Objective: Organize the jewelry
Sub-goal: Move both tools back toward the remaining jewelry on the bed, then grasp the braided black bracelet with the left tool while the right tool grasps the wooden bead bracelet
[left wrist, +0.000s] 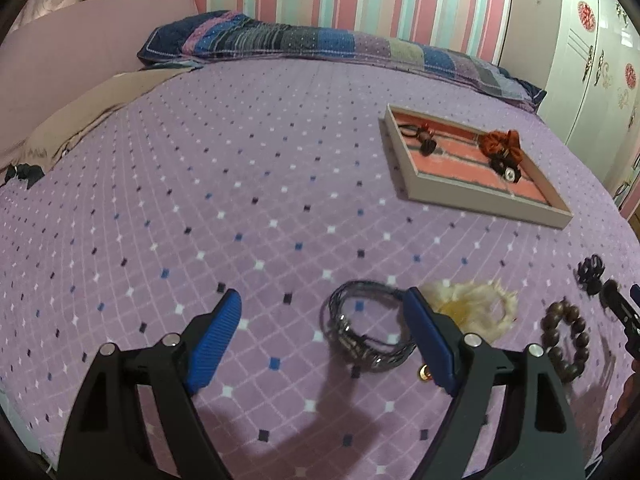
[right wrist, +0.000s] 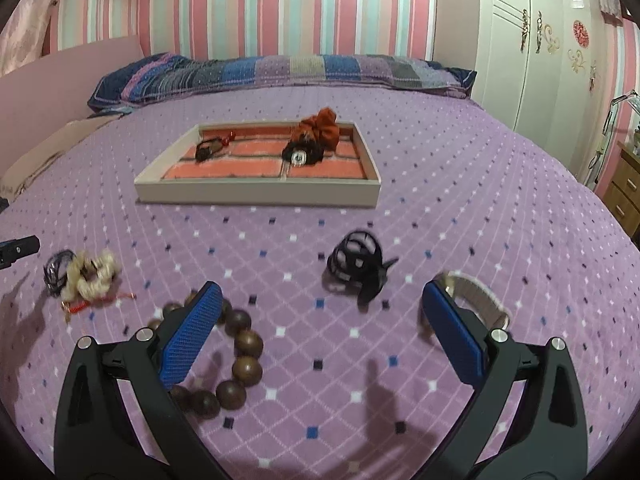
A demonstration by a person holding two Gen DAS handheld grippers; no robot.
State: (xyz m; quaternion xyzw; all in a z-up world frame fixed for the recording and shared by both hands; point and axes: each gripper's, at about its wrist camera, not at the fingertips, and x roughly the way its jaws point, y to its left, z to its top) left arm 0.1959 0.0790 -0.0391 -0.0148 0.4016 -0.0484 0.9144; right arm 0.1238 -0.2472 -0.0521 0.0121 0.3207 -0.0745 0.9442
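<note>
Tray on bed: holds rust scrunchie, small dark tie.
Outstanding on bed: bead bracelet, cord bracelet, cream scrunchie, claw clip, watch.
Left gripper, right gripper: jaws wide apart, empty.

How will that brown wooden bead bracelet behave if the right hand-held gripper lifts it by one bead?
The brown wooden bead bracelet will probably sag into a drooping loop, since its separate round beads look strung. The glossy beads may slip or roll between the blue pads of the open right hand-held gripper.
</note>
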